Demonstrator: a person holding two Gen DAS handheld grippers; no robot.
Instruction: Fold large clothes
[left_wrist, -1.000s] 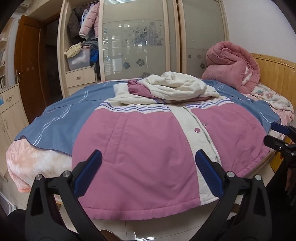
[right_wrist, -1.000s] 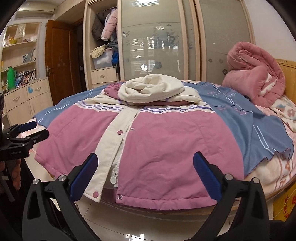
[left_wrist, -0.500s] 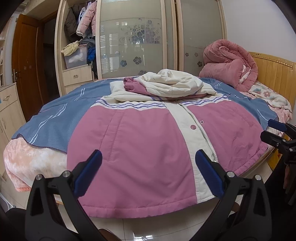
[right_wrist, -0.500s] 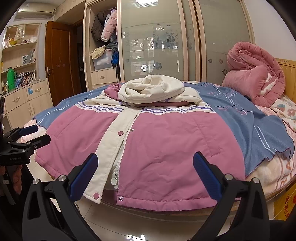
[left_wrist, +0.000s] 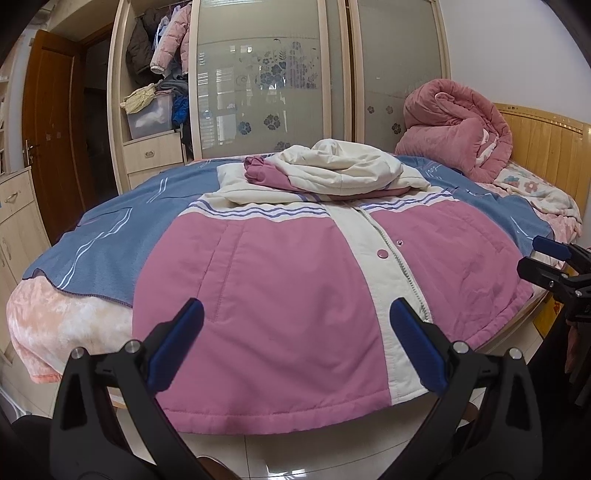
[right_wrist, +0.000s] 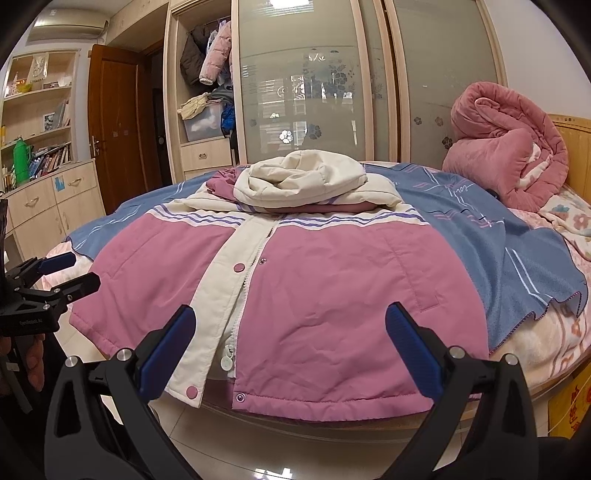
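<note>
The left hand-held gripper (left_wrist: 295, 343) is spread wide with nothing between its blue pads, poised over the hem of the pink-and-cream jacket (left_wrist: 295, 280). Since a second ago it has drawn nearer and lower: the jacket fills more of its view and the hem sits closer under the fingers. The right hand-held gripper (right_wrist: 290, 341) is likewise wide and empty, above the hem by the snap placket, and has crept slightly forward. The jacket lies flat, front up, on the blue blanket (right_wrist: 498, 229) across the bed (left_wrist: 62, 325), sleeves and hood folded onto its chest, unchanged. A rolled pink quilt (right_wrist: 509, 147) rests by the headboard.
</note>
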